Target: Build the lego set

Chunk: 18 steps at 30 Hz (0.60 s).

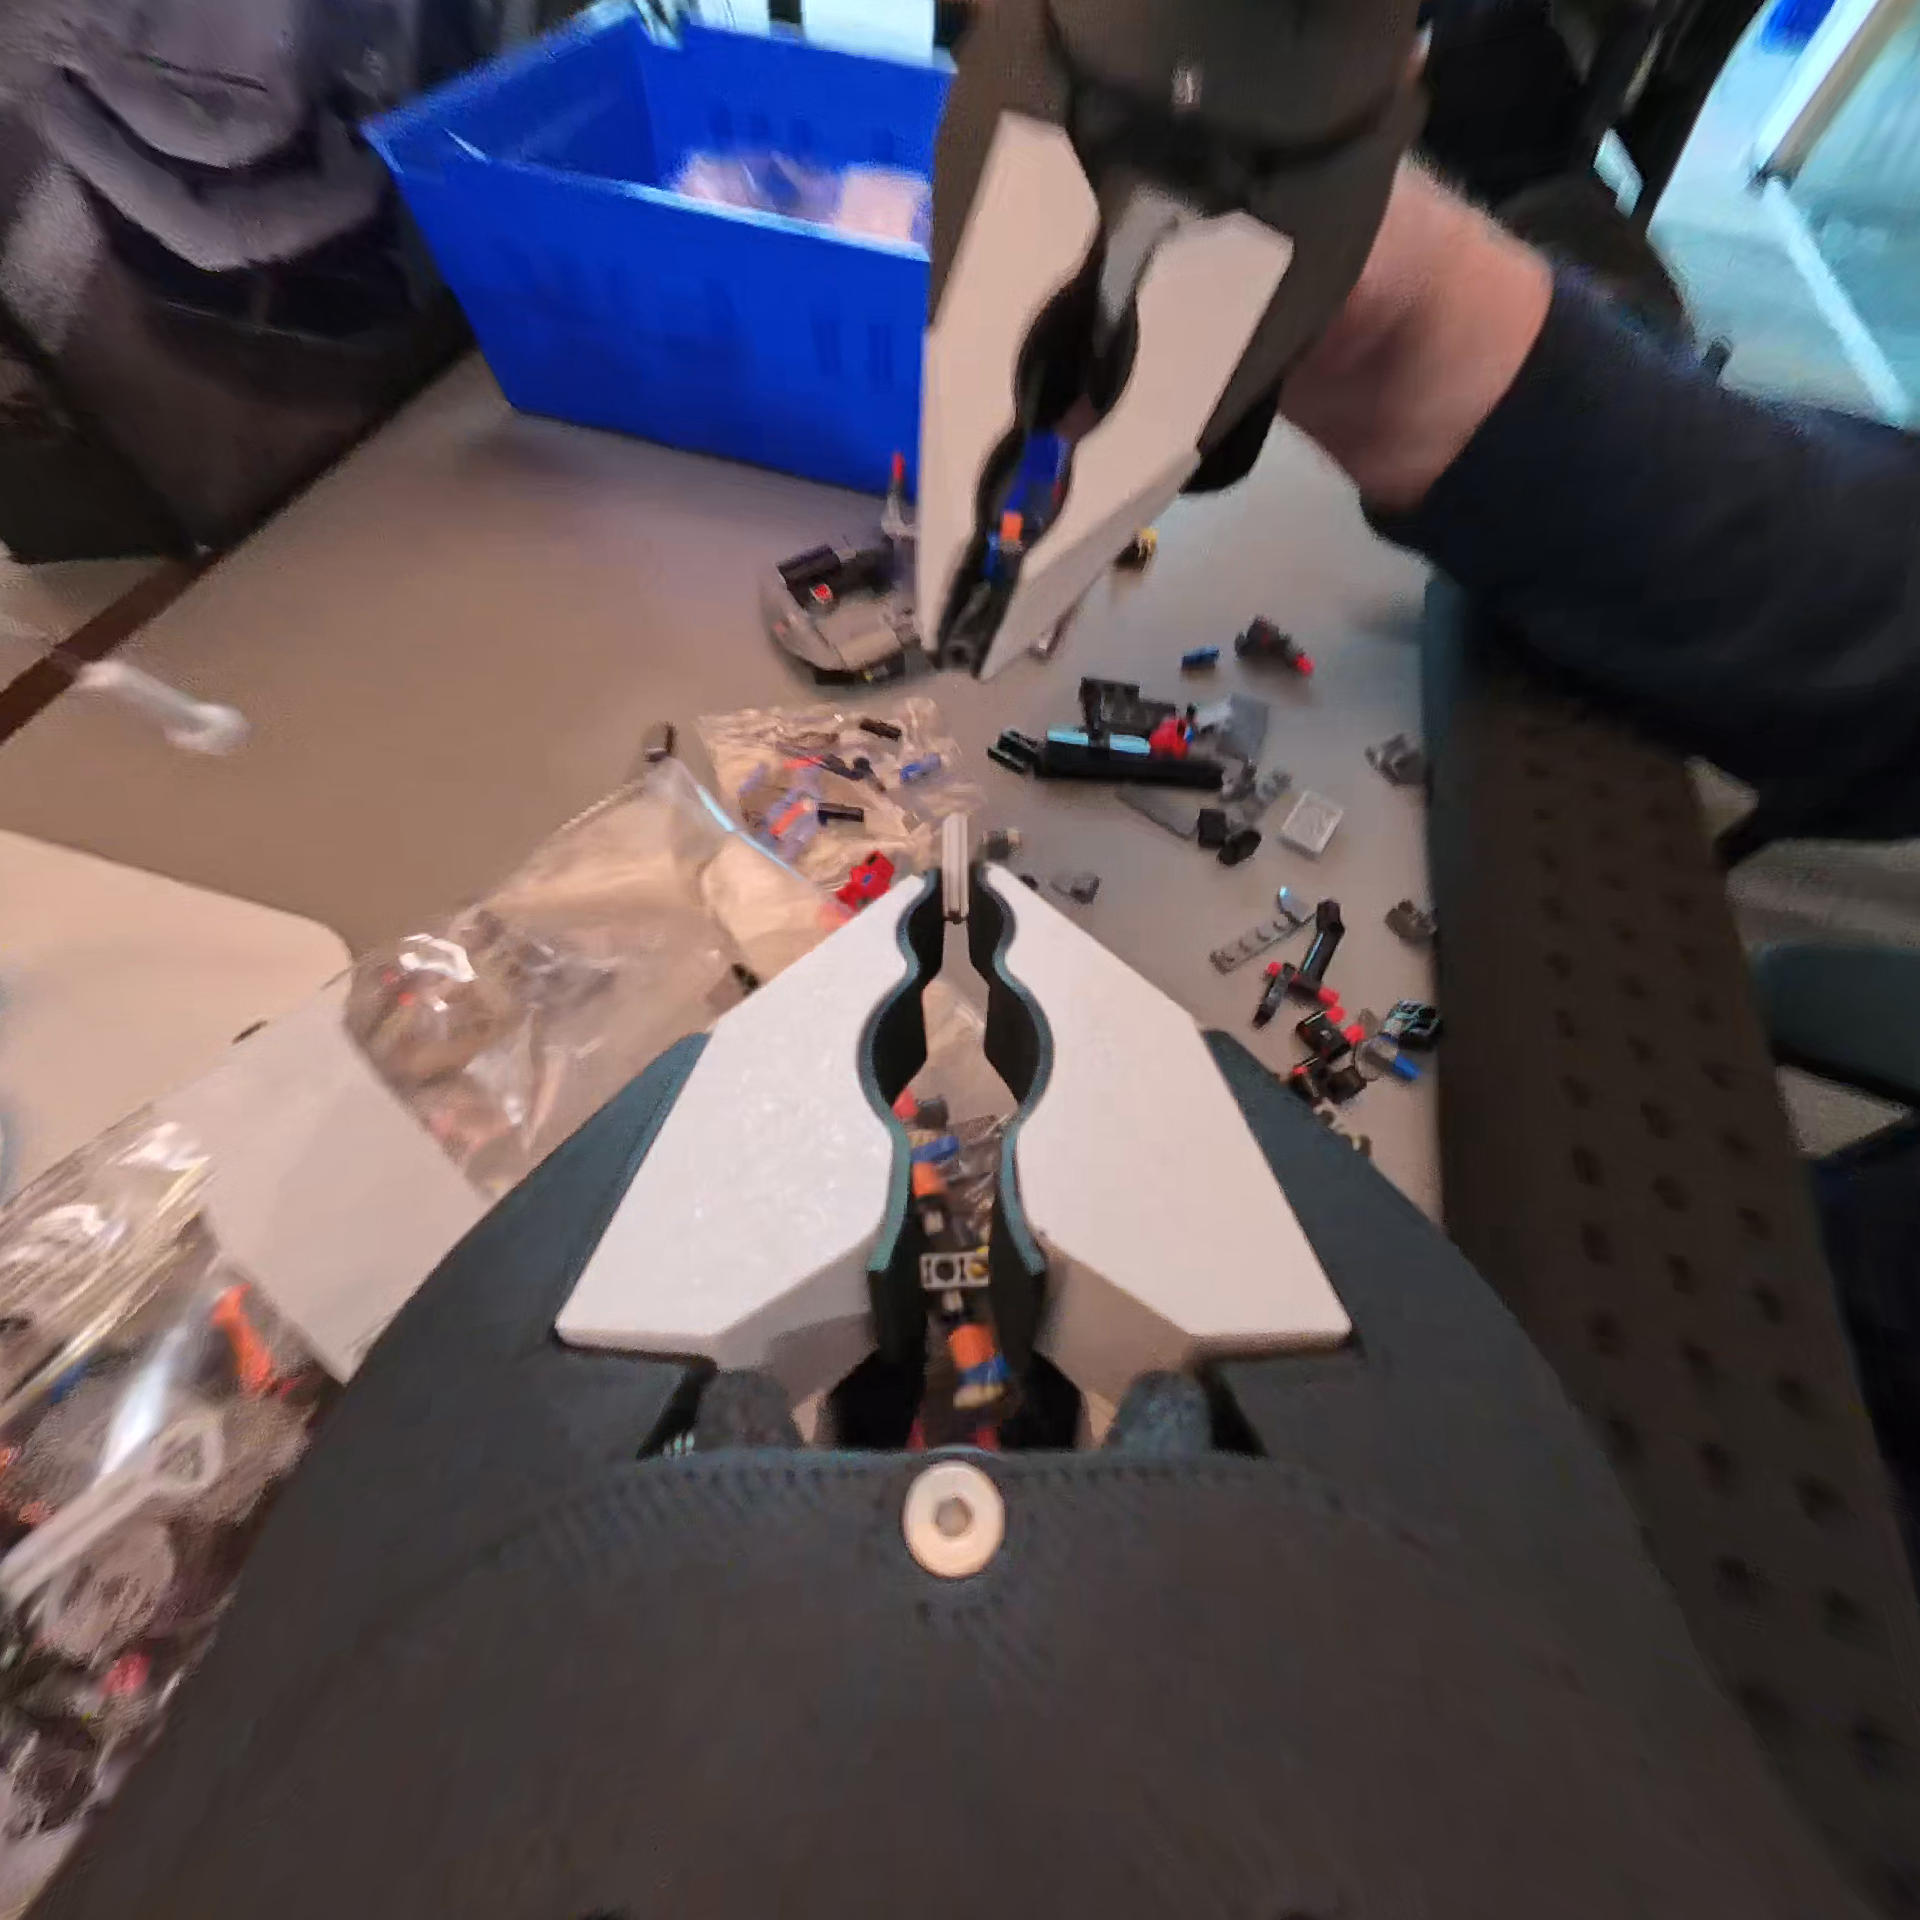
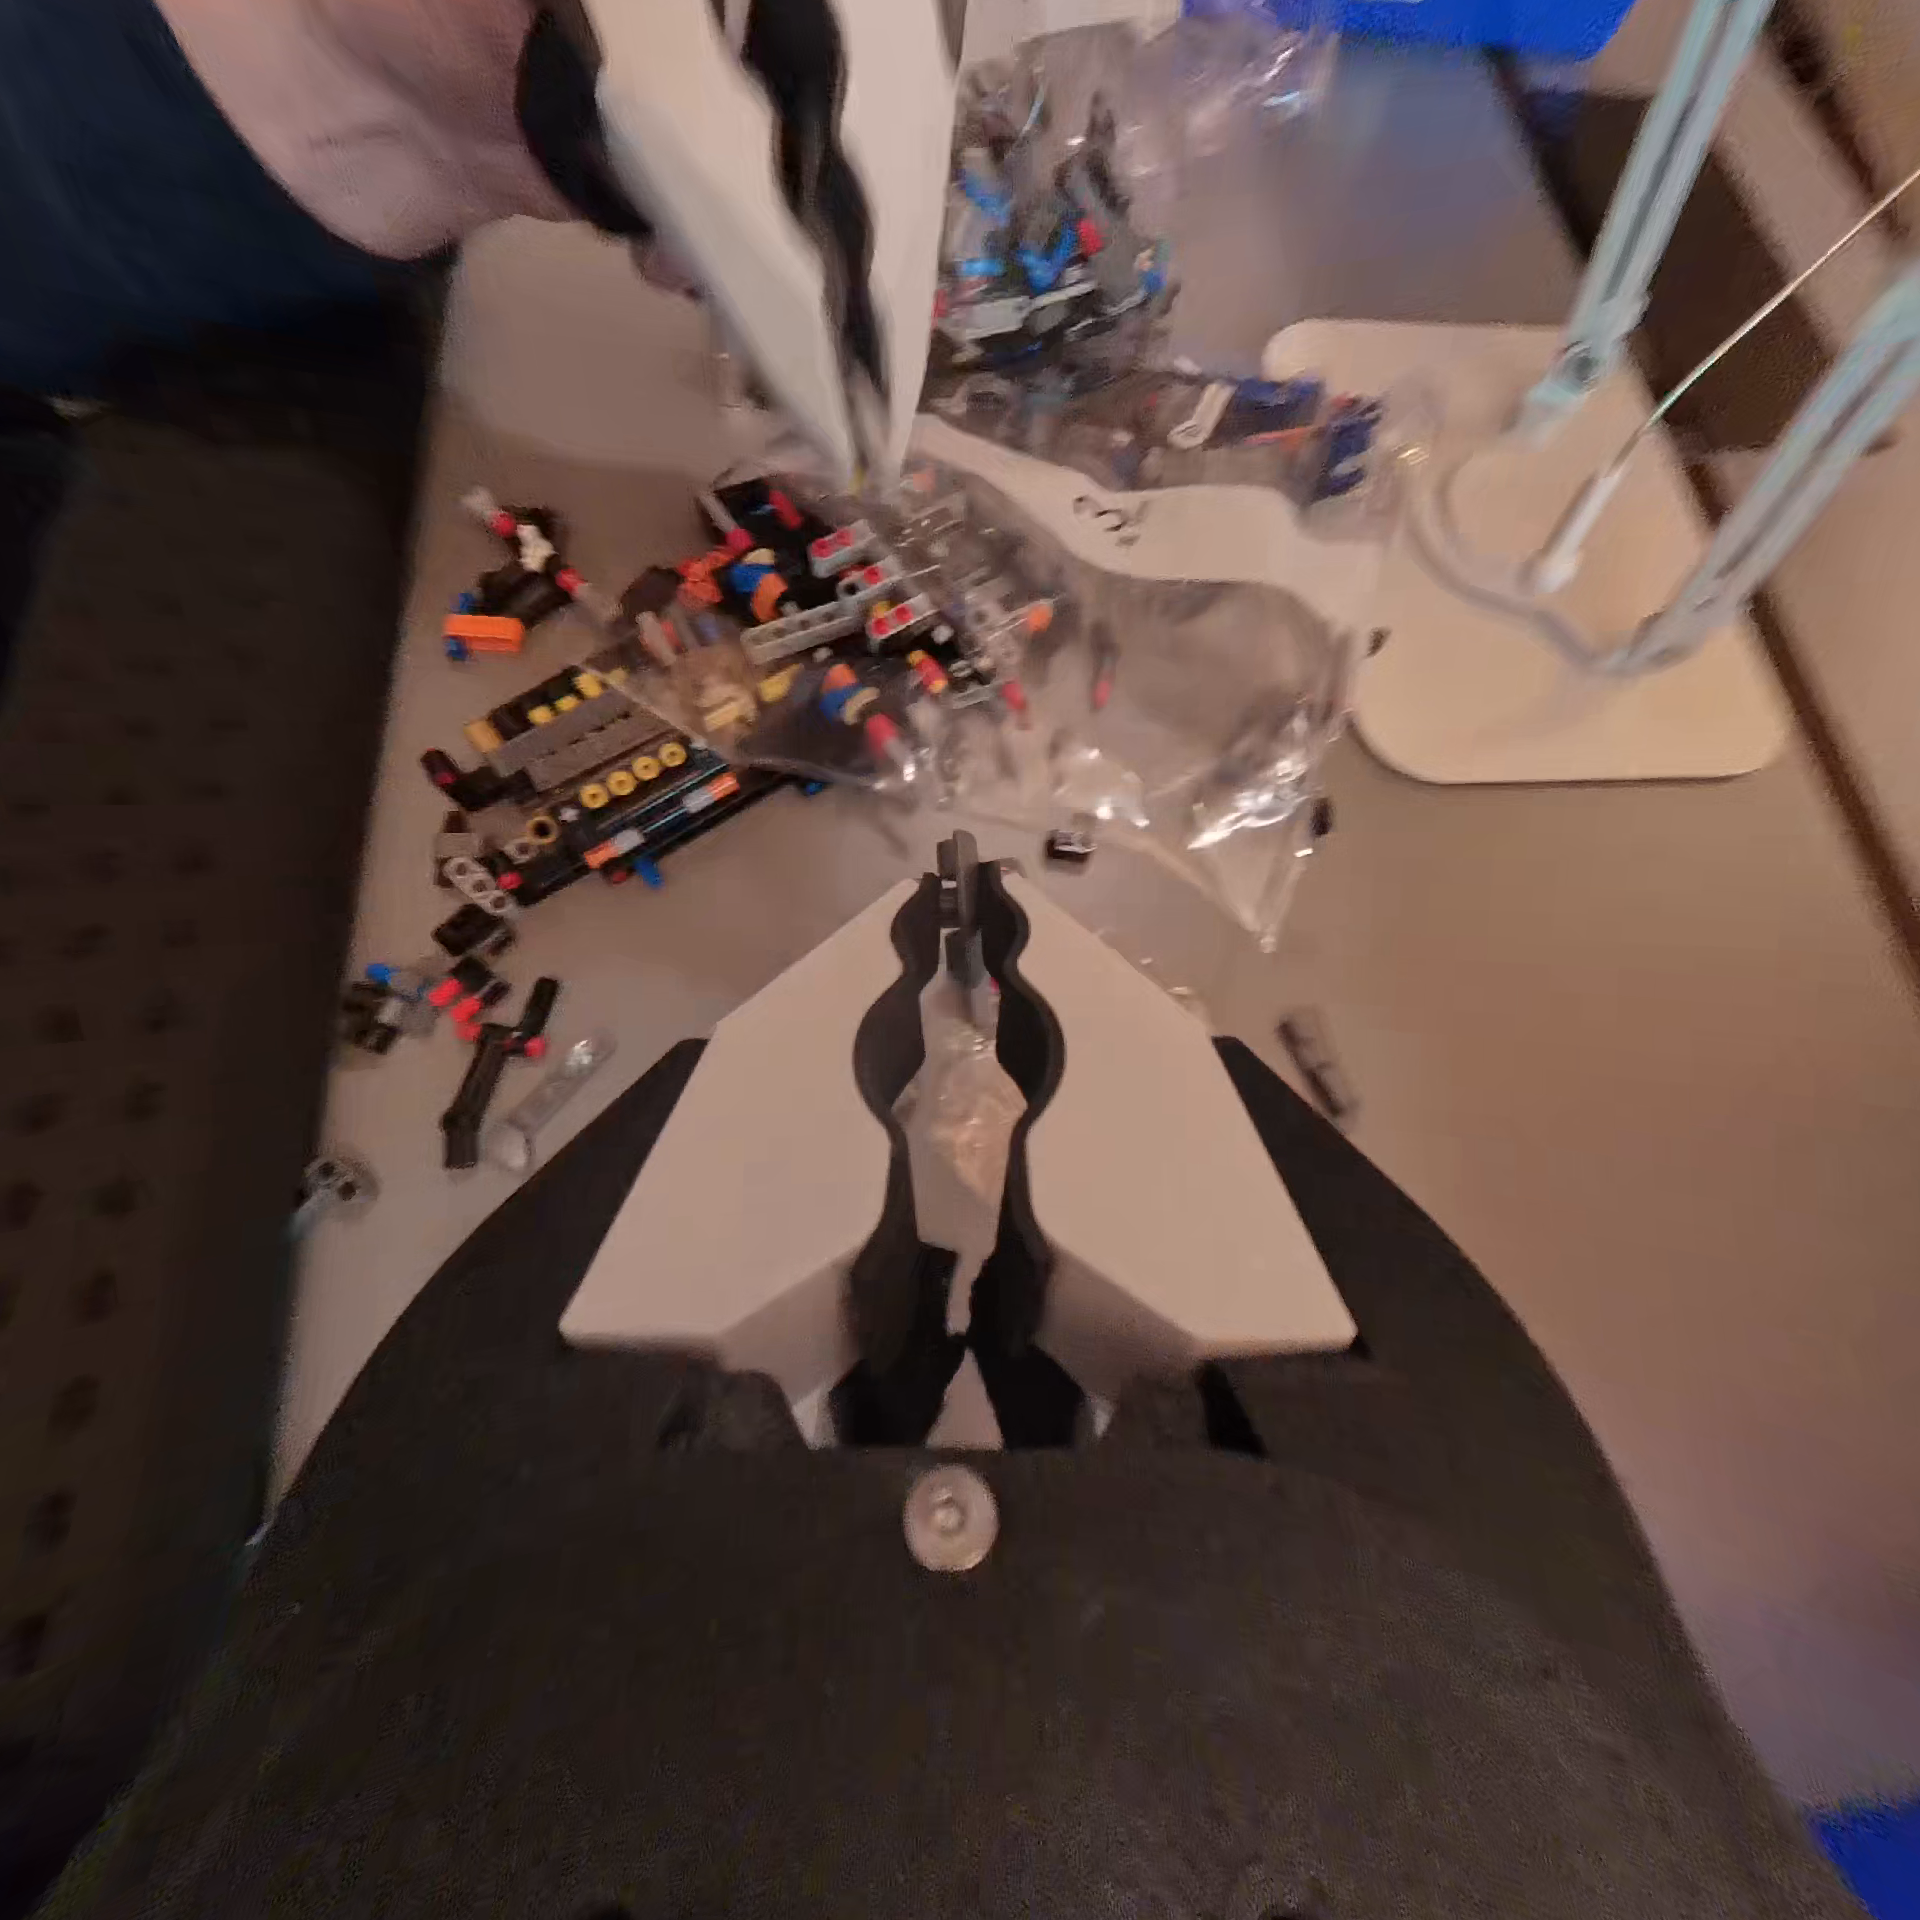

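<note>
My left gripper point(image 1: 956, 896) is shut on a small light grey lego piece point(image 1: 955, 857) that sticks out past its tips, above the table. My right gripper point(image 2: 961, 883) is shut on a small dark grey lego piece point(image 2: 964, 925). Each gripper also shows in the other's view, held in a hand and pointing down: the right gripper point(image 1: 964, 649) over a dark grey partial build point(image 1: 842, 623), the left gripper point(image 2: 871, 447) over a clear bag of pieces point(image 2: 935, 623). A long black assembly point(image 2: 603, 769) with yellow pins lies among loose pieces point(image 1: 1320, 997).
Clear plastic bags of pieces point(image 1: 582, 966) lie at my left. A blue bin point(image 1: 675, 260) stands at the back of the beige table point(image 1: 416, 675). A white lamp base point(image 2: 1558, 675) stands beside the bags. A dark patterned chair point(image 1: 1610, 1143) borders the table edge. One gripper's finger ends stand about 7 cm off the other's.
</note>
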{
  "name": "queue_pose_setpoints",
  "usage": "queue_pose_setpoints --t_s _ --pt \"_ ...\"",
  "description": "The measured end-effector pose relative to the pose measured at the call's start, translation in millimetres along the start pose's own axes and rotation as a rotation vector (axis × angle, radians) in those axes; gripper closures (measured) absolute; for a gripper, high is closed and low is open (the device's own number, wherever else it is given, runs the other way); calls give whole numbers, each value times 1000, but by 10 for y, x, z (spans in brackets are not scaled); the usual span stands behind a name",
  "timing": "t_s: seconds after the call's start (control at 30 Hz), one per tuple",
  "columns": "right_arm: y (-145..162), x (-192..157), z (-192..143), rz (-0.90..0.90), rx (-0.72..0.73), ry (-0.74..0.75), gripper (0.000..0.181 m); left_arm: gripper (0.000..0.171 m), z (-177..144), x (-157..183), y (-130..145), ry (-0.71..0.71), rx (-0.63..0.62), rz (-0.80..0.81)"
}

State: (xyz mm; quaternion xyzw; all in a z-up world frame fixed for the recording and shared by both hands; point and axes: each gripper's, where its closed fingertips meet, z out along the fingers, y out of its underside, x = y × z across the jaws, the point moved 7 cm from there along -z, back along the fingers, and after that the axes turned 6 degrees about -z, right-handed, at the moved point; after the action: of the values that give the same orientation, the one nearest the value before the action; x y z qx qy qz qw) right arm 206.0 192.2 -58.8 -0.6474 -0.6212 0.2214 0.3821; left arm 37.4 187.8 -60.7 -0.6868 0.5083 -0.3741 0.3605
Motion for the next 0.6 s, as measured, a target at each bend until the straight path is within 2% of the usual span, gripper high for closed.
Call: queue_pose_setpoints --t_s 0.07,0.13,0.23,0.27,0.3,0.37,0.6 --pt "15 -10 40 -13 -40 28 177 170 222 110 64 18 -86 64" --pt "162 27 104 9 -113 35 176 169 382 122 144 -20 -170 99" --pt "137 27 92 23 -60 -1 176 168 497 93 230 -5 -220 70" --pt "113 14 80 18 -48 -2 176 158 520 67 258 -12 -236 58" --pt "88 2 73 18 -29 -9 176 153 530 54 268 -18 -238 52" --pt "59 -14 86 30 4 -38 176 152 527 63 230 -14 -204 50" --pt "28 -113 247 -15 -40 -77 176 151 477 93 103 -18 -102 59"
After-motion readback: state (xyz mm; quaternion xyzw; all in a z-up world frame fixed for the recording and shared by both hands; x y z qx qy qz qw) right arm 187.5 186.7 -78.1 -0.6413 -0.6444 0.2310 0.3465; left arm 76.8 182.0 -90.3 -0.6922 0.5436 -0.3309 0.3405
